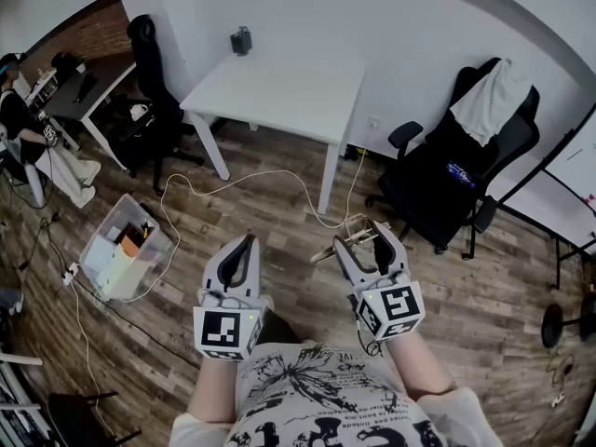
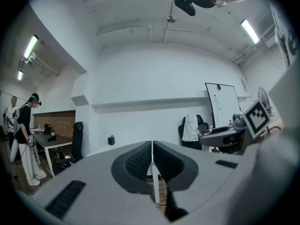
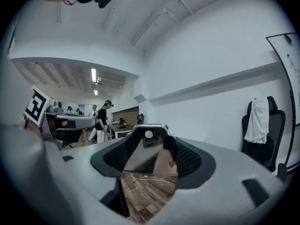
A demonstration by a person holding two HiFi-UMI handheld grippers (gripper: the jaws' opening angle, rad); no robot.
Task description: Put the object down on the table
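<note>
My right gripper [image 1: 372, 228] is shut on a flat, see-through object [image 1: 343, 240] with a metal-looking top edge, holding it over the wooden floor. In the right gripper view the object [image 3: 149, 156] stands between the ribbed pads of the right gripper [image 3: 151, 150], and the floor shows through it. My left gripper [image 1: 244, 243] is beside it, shut and empty; its pads meet in the left gripper view [image 2: 152, 152]. The white table [image 1: 279, 87] stands some way ahead against the wall, with a small dark item [image 1: 241, 41] at its back edge.
A black office chair [image 1: 452, 180] with a white cloth on it stands to the right, and another chair [image 1: 154, 91] is left of the table. A clear plastic box [image 1: 126, 250] and a white cable [image 1: 247, 189] lie on the floor. A person [image 1: 17, 119] sits at a desk far left.
</note>
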